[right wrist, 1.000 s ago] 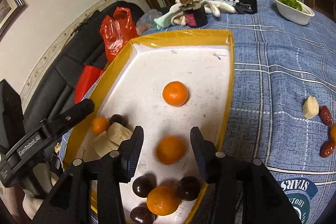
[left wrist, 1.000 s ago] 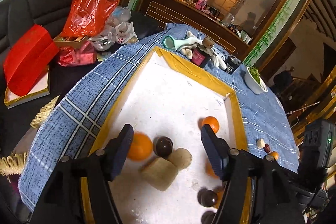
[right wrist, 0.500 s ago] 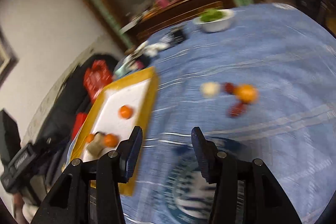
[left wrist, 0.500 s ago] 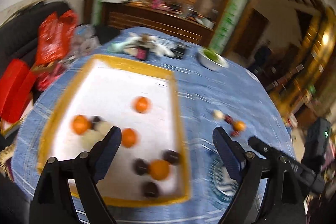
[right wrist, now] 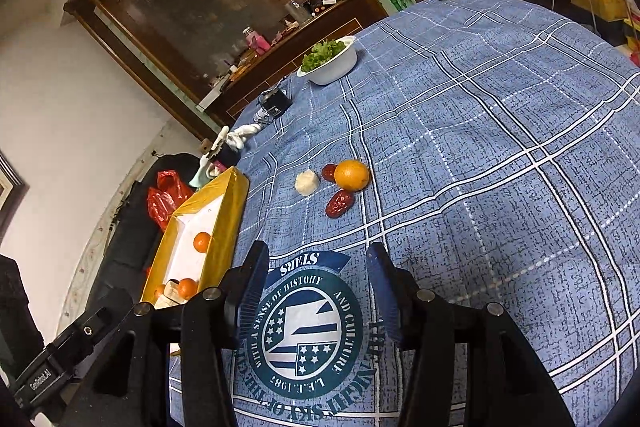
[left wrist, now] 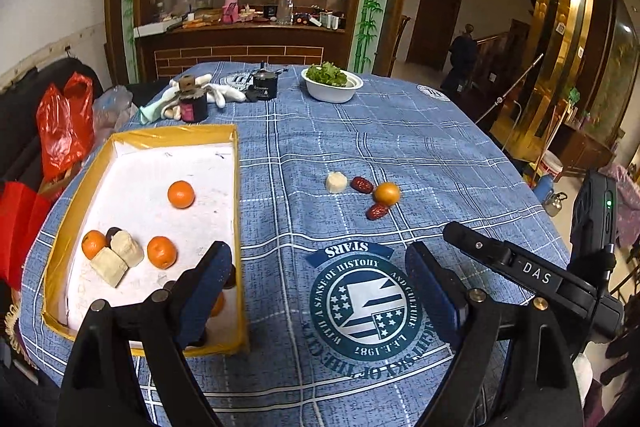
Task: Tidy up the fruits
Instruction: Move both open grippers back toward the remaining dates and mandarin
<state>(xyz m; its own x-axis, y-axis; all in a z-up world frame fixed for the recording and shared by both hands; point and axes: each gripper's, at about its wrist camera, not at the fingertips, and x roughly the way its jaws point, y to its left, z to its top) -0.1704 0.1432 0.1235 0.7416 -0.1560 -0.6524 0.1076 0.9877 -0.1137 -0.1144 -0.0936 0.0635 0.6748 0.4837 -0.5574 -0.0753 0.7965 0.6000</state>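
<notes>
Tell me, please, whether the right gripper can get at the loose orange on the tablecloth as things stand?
Probably yes: the right gripper is open and empty, and only bare tablecloth lies between it and the orange. Two red dates touch it, so they may be nudged.

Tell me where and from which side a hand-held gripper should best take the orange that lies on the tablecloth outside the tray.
Grip the orange across its round middle, coming from above. A red date touches its left side and another date lies against its near-left, so a low approach from there would probably push them. Its right and far sides are free; fingers placed near-right and far-left seem safest.
</notes>
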